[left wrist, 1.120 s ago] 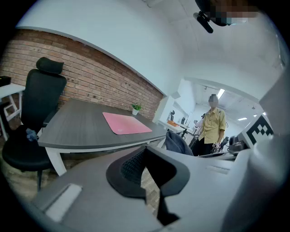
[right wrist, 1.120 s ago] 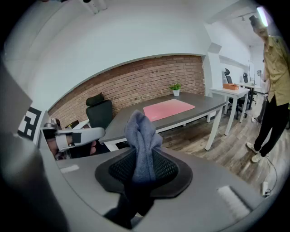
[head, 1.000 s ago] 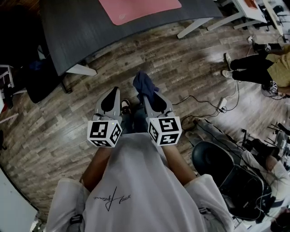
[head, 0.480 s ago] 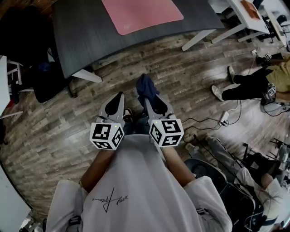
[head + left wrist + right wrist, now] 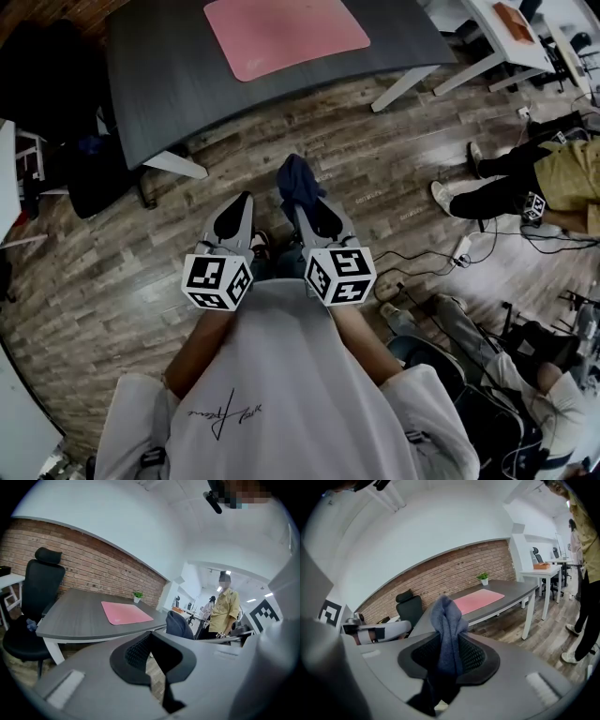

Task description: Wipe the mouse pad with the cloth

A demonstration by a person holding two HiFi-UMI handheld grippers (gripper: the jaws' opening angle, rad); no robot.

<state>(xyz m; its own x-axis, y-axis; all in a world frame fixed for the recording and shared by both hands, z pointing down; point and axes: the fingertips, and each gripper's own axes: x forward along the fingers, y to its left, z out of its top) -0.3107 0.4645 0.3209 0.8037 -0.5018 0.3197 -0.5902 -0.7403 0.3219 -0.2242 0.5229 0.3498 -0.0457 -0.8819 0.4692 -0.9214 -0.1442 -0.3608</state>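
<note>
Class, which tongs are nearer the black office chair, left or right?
Left. The left tongs hang toward the black office chair, well short of it; the right tongs, shut on the cloth, are farther across.

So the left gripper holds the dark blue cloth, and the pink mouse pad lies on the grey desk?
No, the right gripper holds the dark blue cloth, as the right gripper view shows. The pink mouse pad does lie on the grey desk.

A pink mouse pad [image 5: 286,36] lies on the grey table [image 5: 159,84].
</note>
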